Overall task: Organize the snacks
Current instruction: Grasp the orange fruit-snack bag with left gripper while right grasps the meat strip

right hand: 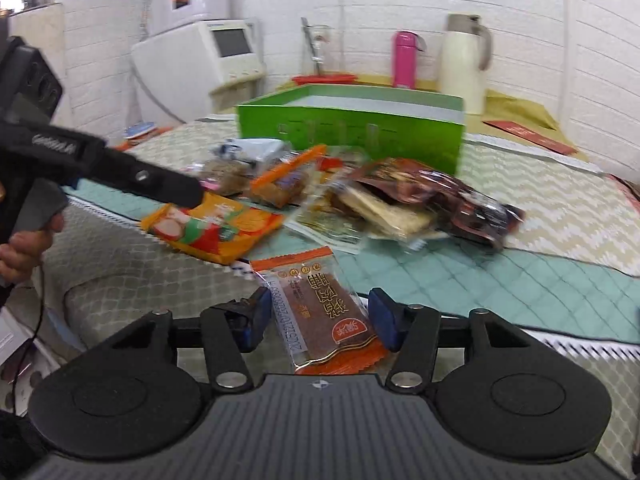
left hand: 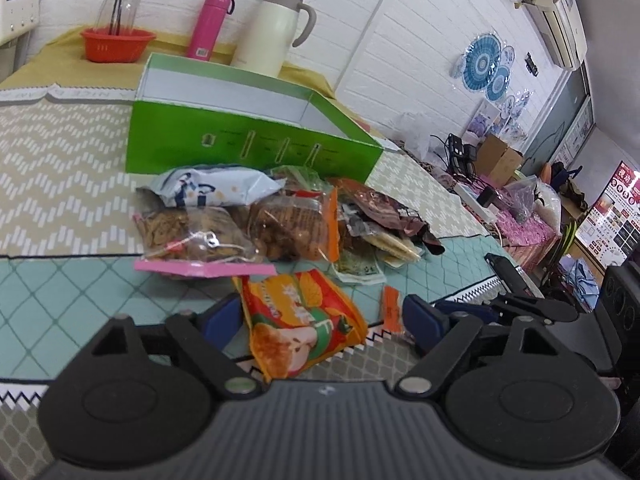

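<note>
Both grippers point forward and downward over a table (left hand: pixel 60 184) covered with patterned cloths, each straddling a snack packet near the front edge.

The left gripper (left hand: pixel 316 318) sits low, its blue pads (left hand: pixel 218 316) spread on either side of an orange packet (left hand: pixel 304 320) printed with red and green. The pads stand clear of the packet's edges, so it lies loose between the open jaws, flat on the cloth. From the right wrist view the same gripper (right hand: pixel 192 196) reaches in from the left, its black finger slanting down over the orange packet (right hand: pixel 216 228), with a hand (right hand: pixel 24 248) wrapped around the grip below it.

The right gripper (right hand: pixel 318 318) is likewise tilted down, its jaws apart around a clear-wrapped brown bar (right hand: pixel 320 308) with orange ends. The bar lies lengthwise between the pads (right hand: pixel 380 318); whether they touch its wrapper I cannot tell, though a gap seems to show on each side.

Beyond both grippers lies the snack pile (left hand: pixel 256 216): clear bags of brown biscuits, a pale blue bag, dark red packets. Behind the pile stands an open green box (left hand: pixel 248 140). Further back, along the wall, stand a pink bottle (left hand: pixel 210 26), a cream jug (left hand: pixel 272 32) and a red basket (left hand: pixel 116 42).
</note>
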Motion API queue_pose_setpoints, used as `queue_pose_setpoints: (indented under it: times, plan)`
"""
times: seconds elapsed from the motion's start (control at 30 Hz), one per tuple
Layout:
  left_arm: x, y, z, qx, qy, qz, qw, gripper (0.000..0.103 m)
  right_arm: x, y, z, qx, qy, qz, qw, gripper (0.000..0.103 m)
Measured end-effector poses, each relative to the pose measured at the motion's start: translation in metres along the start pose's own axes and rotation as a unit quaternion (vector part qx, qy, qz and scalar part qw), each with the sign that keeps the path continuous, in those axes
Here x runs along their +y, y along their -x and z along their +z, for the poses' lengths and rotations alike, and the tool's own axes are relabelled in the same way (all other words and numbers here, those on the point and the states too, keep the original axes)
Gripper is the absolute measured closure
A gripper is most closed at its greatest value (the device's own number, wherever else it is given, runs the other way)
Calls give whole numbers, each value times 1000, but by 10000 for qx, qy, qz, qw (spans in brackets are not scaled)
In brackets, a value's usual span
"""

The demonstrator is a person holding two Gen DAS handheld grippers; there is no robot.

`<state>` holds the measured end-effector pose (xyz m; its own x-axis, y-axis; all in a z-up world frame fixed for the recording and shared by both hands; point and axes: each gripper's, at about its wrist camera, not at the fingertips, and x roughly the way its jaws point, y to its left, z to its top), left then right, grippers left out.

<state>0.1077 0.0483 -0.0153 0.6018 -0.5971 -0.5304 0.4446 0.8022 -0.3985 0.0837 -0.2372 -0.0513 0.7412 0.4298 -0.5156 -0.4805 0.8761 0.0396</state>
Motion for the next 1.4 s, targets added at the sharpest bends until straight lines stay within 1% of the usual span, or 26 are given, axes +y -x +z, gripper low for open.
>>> queue_pose_setpoints:
  times: [0.03,0.13,0.2,0.23,0.27,0.3,0.33,0.37,0.43,0.47,0.53,0.57,0.63,0.67,0.7,0.77,0.87,0.93,1.0,1.03,1.1,1.13,1.27,1.3,1.37,1.4]
  plan:
    - [-3,0,-3,80,-55,-39,9999,27,-3,2,-1,-12,-45,-31,10000,10]
    - [-13,2,-14,388,-260,-222,9987,27,-10,7,-4,-31,-177,-35,9998,8]
    - [-21,4,-21,535,-469,-225,9972,26,-12,7,-6,-61,-212,-53,9997,8]
    - [-25,6,-22,536,-568,-117,9969,21,-13,8,-6,-68,-220,-53,9997,8]
    - [-27,10,-21,465,-676,43,9966,18,-13,8,-6,-76,-226,-55,9997,8]
    - [-29,15,-18,344,-773,181,9962,17,-14,9,-7,-79,-226,-56,9997,7]
    - [-31,19,-14,223,-852,282,9957,14,-13,9,-7,-79,-215,-55,9997,7]
    - [-31,23,-6,82,-928,333,9951,13,-13,9,-7,-82,-208,-53,9997,7]
    - [-34,24,7,-45,-1056,277,9940,11,-13,10,-8,-96,-229,-37,9997,3]
    - [-37,21,13,-51,-1155,192,9931,11,-13,9,-8,-89,-254,-40,9996,3]
    - [-41,7,21,97,-1366,-16,9906,10,-13,10,-9,-103,-286,-57,9995,2]
    - [-41,-3,24,255,-1410,-68,9897,10,-13,11,-9,-108,-303,-54,9995,2]
    - [-38,-24,24,607,-1365,-38,9888,10,-13,12,-10,-106,-327,-37,9994,1]
    - [-35,-34,23,764,-1285,46,9888,10,-13,14,-10,-100,-332,-34,9994,1]
    - [-33,-39,20,802,-1232,120,9891,10,-14,15,-10,-100,-338,-35,9994,1]
    - [-31,-39,13,789,-1124,177,9904,10,-16,18,-12,-98,-366,-5,9993,0]
    - [-33,-27,4,822,-1055,35,9910,11,-18,18,-12,-103,-434,130,9989,0]
    - [-36,-22,0,860,-1086,17,9904,11,-18,17,-11,-98,-425,217,9988,0]
    - [-36,-23,-2,868,-1102,103,9901,10,-15,16,-11,-85,-334,259,9991,0]
    - [-35,-25,0,867,-1066,220,9903,10,-14,15,-11,-79,-277,261,9992,0]
    - [-28,-31,4,854,-839,520,9914,10,-13,15,-11,-59,-234,252,9994,0]
    - [-24,-34,6,904,-690,540,9920,10,-13,15,-10,-49,-243,259,9994,0]
    - [-21,-34,10,875,-275,279,9954,10,-14,16,-10,-24,-258,264,9993,0]
    - [-23,-34,10,870,-259,265,9955,11,-14,16,-9,-15,-247,251,9994,0]
    - [-29,-35,7,865,-416,457,9943,24,-12,14,-8,14,-215,231,9995,0]
    - [-32,-35,6,839,-515,562,9935,32,-11,14,-7,22,-195,231,9995,0]
